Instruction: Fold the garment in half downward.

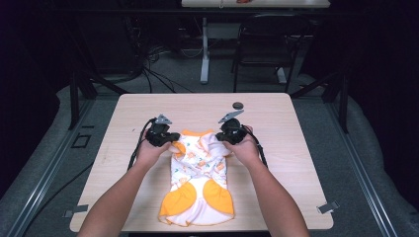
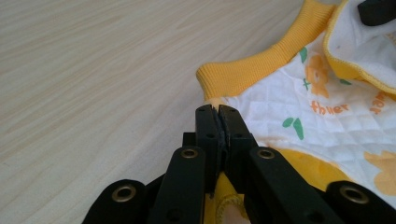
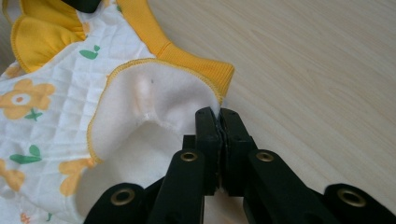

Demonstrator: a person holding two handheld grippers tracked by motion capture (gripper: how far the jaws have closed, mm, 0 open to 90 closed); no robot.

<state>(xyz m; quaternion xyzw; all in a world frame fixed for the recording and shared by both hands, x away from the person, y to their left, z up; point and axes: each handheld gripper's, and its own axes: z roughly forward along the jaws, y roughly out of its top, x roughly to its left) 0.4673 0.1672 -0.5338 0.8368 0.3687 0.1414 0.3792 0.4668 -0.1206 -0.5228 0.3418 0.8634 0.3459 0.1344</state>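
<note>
A small white and orange garment is laid flat on the pale wooden table, towards its near edge, with a small dark round object lying farther back. The left gripper and right gripper are each seen closed on the garment's upper corners beside the orange ribbed band. Grey carpet, cables and a dark chair are seen beyond the table.

garment on table, near edge | left gripper, right gripper at its far corners | disc behind
</note>
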